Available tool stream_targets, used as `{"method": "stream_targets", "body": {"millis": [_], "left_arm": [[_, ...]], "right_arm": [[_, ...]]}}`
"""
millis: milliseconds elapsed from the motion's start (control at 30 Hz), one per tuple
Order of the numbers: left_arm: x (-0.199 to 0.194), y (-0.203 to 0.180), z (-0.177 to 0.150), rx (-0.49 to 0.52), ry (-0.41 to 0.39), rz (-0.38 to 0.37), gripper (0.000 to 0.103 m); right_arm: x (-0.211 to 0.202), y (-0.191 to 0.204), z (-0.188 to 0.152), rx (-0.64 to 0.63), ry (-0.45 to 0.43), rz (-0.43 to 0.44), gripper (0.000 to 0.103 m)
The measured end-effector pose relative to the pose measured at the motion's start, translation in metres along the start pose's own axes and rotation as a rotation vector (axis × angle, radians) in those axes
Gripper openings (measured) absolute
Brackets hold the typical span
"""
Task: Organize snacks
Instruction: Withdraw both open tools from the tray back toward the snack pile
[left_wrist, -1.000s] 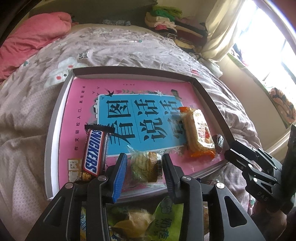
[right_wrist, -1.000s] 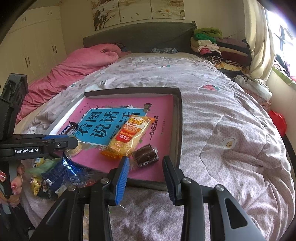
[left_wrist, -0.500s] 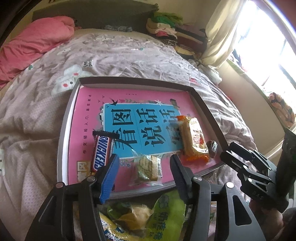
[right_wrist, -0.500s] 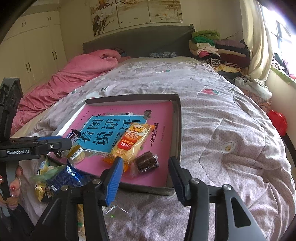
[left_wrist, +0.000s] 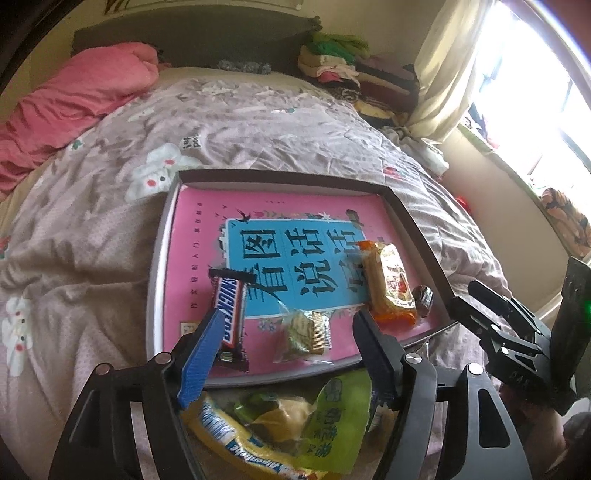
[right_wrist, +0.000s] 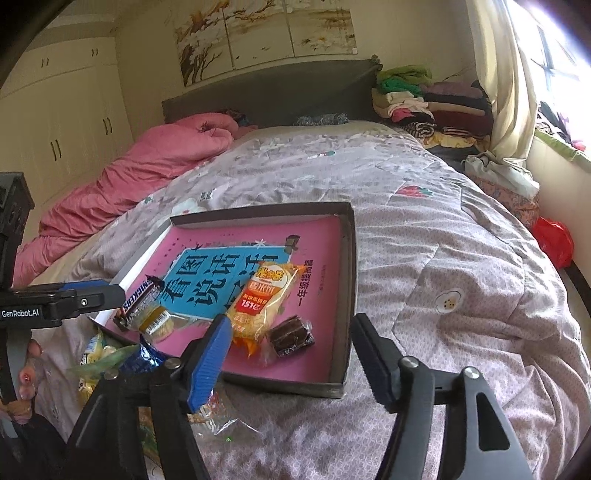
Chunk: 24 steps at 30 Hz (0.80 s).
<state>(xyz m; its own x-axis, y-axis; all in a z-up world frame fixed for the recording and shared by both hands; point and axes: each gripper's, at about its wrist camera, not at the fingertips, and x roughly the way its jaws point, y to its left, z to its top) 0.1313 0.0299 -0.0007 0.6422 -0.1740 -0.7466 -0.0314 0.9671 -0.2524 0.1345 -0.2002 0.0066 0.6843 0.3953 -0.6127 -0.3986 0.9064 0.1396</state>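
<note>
On the quilted bed (right_wrist: 461, 258) we list one shallow grey tray (left_wrist: 417, 236) lined with a pink and blue book cover, and four snacks laid along its near edge. From the left: one Snickers bar (left_wrist: 231, 312), lengthwise; one clear-wrapped cracker pack (left_wrist: 306, 332) just beside it; one orange wafer pack (left_wrist: 388, 284), well apart from the cracker; one dark brownie (right_wrist: 291, 336), touching the wafer's end near the right wall. Our left gripper (left_wrist: 288, 332) has just been opening, its jaws apart, the cracker pack lying loose in the gap, no pad pressing it. Our right gripper (right_wrist: 291, 354) has likewise just been opening, jaws apart and empty, the brownie lying beyond them. Unsorted stock: a heap of bags (left_wrist: 280, 424) outside the tray's near wall, under the left gripper. Risks, as we judge them: the tray rests on soft bedding, so a downward reach may tip it; a blue pad hangs close to the Snickers and could nudge it; slippery wrappers may slide from a pinch.
</note>
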Motion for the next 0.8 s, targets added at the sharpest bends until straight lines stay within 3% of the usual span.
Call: {"method": "stream_targets", "body": {"millis": [800], "left_arm": [[-0.032,0.032,-0.004,-0.065,-0.024,0.062,0.075]], "right_arm": [[-0.013,0.002,0.004,0.008,-0.045,0.027,0.075]]}}
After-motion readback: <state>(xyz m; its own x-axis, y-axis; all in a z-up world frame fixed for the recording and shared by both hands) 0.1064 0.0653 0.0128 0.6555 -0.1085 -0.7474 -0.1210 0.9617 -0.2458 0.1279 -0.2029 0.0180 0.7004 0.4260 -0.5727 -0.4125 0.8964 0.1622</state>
